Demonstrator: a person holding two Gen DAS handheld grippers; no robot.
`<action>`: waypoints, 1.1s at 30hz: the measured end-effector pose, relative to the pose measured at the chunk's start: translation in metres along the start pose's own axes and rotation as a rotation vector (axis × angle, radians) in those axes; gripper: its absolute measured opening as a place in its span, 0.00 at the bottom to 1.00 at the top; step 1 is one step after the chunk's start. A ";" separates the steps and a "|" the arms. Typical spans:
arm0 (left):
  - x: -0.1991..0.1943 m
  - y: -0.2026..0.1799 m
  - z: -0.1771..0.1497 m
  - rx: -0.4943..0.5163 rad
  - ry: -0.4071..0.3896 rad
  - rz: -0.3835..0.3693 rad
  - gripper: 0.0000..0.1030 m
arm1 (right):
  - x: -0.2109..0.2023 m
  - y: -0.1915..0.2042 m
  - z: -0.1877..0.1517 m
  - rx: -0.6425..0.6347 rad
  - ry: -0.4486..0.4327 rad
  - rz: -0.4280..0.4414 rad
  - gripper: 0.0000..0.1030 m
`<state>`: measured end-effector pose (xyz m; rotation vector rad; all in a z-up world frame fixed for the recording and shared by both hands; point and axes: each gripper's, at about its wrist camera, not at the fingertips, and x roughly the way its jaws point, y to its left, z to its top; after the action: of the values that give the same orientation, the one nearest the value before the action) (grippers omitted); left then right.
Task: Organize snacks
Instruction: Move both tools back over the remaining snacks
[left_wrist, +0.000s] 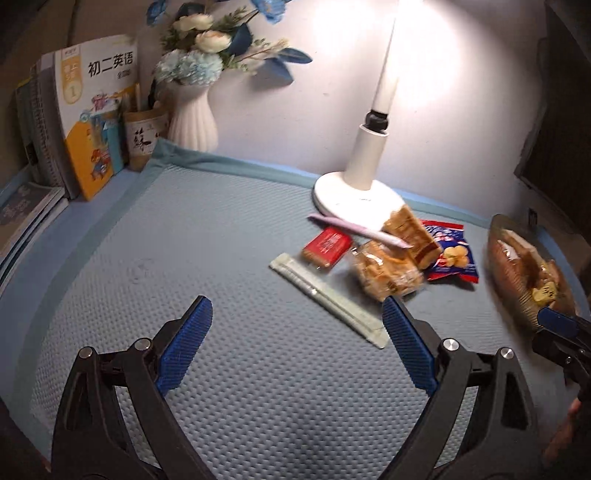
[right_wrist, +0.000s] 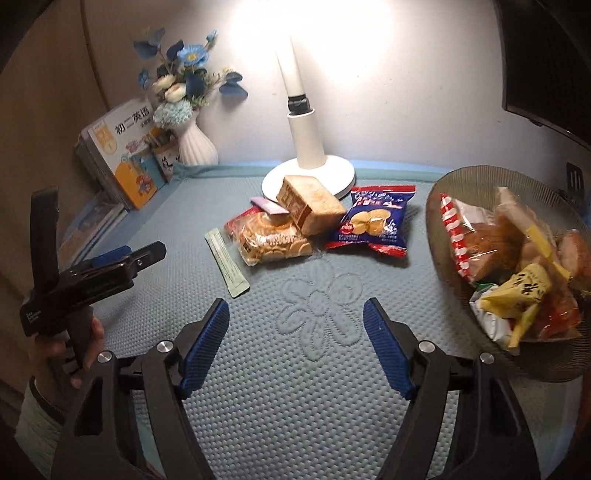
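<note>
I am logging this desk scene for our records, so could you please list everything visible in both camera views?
snack bowl: one, dark ribbed, right side, full of wrapped snacks
blue biscuit bag: one, blue and red, beside the bowl
clear cracker bag: one, mat centre
wrapped bread slice: one, tan, leaning on the lamp base
red snack packet: one, beside the crackers
pale green sachet: one, long, left of the snacks
pink pen: one, atop the snacks
desk lamp: one, white, rear
flower vase: one, white, rear left
pen cup: one, beige
textbooks: several, far left
mat: one, blue
left gripper: open
right gripper: open
</note>
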<state>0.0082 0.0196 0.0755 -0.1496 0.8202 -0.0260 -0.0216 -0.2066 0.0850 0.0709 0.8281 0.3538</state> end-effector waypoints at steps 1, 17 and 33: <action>0.007 0.008 -0.004 -0.008 0.016 0.017 0.90 | 0.011 0.003 -0.004 -0.019 0.008 -0.019 0.69; 0.031 0.021 -0.027 -0.023 0.042 0.114 0.90 | 0.062 -0.001 -0.030 -0.014 0.128 -0.046 0.65; 0.023 0.011 -0.009 -0.084 0.081 0.148 0.90 | 0.050 0.003 -0.020 -0.019 0.170 0.016 0.56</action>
<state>0.0166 0.0278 0.0508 -0.1669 0.9120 0.1429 -0.0057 -0.1887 0.0365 0.0306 0.9930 0.3866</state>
